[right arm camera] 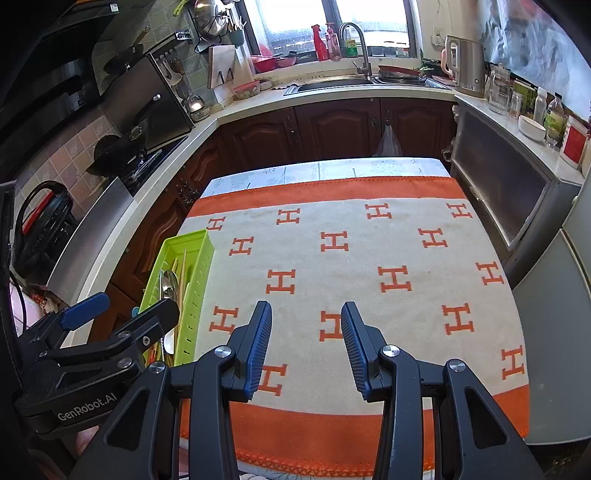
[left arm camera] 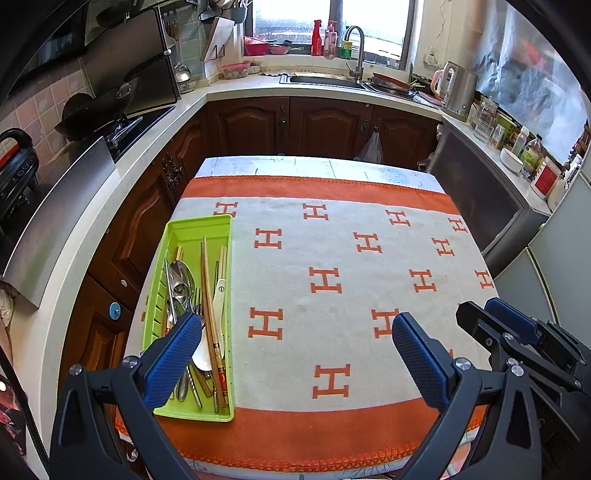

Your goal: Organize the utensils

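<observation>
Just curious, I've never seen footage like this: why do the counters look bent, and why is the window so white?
Left wrist view: a fisheye lens bows the counter and darkens the corners; the window is blown out by daylight. Right wrist view: same curving, the window again glaring white, while the tablecloth and green tray stay sharp and evenly lit.

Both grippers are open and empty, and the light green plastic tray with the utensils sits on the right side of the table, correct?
Not quite: the light green plastic tray sits on the table's left side, as the left wrist view shows. Left gripper and right gripper are open, empty.
</observation>
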